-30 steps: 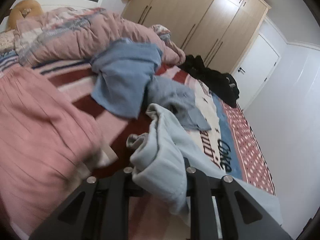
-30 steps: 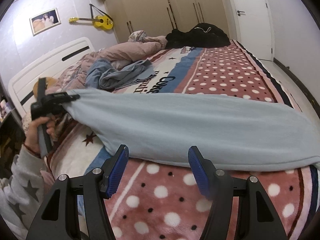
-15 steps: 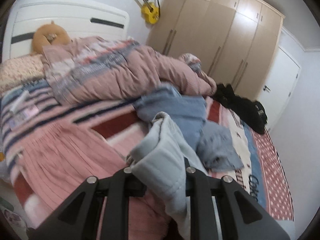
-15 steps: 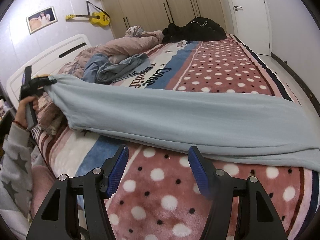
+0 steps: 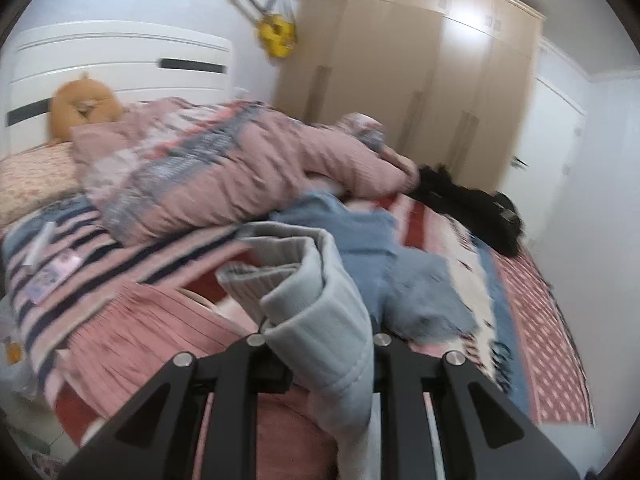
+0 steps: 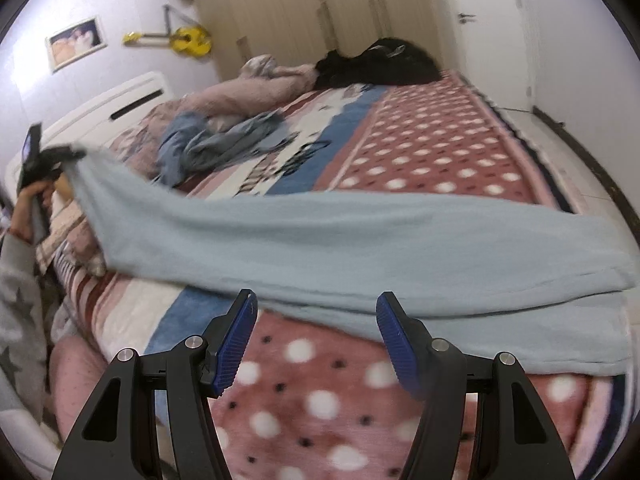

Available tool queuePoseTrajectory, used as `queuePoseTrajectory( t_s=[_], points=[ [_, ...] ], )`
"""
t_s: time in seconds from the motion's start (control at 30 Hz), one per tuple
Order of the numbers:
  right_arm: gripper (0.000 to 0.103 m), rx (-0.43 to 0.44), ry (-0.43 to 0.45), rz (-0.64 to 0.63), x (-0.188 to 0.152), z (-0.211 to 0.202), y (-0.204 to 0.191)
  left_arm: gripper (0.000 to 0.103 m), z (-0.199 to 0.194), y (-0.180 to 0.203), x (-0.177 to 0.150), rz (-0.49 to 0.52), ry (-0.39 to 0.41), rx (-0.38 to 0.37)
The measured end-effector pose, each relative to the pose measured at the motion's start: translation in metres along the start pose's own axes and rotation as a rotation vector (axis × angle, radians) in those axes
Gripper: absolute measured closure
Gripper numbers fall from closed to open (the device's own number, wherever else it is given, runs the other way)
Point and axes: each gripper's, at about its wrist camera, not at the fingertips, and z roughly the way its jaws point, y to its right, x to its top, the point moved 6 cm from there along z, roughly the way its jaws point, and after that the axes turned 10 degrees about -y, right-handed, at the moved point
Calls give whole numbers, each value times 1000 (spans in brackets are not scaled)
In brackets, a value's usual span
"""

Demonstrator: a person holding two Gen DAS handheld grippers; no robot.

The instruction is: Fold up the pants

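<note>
The left gripper (image 5: 320, 344) had its fingers closed narrowly on the ribbed waistband of the pale blue pants (image 6: 360, 240), and the bunched cloth spilled up and over between them. In the right wrist view that same gripper (image 6: 52, 160) sat at the far left, in a hand (image 6: 28, 200), lifting that end of the pants clear of the bed (image 6: 440, 152). From there the pants stretched in one long band across the spotted blanket (image 6: 312, 400) to the right, the far end lying flat on it. The right gripper (image 6: 316, 332) hovered just in front of the near edge of the pants, its blue fingers (image 6: 234, 340) spread wide with nothing between them. A pink quilt (image 5: 224, 172), a heap of blue clothes (image 5: 380, 264) and a dark pile (image 6: 380, 60) lay farther up the bed.
</note>
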Motion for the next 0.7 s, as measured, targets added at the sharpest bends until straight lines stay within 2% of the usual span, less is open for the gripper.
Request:
queuePoseTrajectory(
  t_s=[0.13, 0.27, 0.43, 0.57, 0.67, 0.7],
  points=[
    [44, -137, 5, 153, -5, -23, 64, 88, -8, 51, -29, 110, -48, -169],
    [44, -179, -10, 306, -20, -26, 118, 88, -12, 89, -50, 162, -88, -264],
    [47, -163, 32, 375, -15, -21, 151, 88, -9, 107, -60, 208, -102, -255],
    [47, -175, 58, 413, 1, -7, 169, 88, -8, 104, -59, 204, -86, -218],
    [56, -185, 83, 439, 7, -2, 176, 88, -8, 97, -57, 190, -67, -187],
    [64, -199, 92, 444, 10, -1, 178, 88, -6, 94, -56, 185, -68, -189]
  ],
)
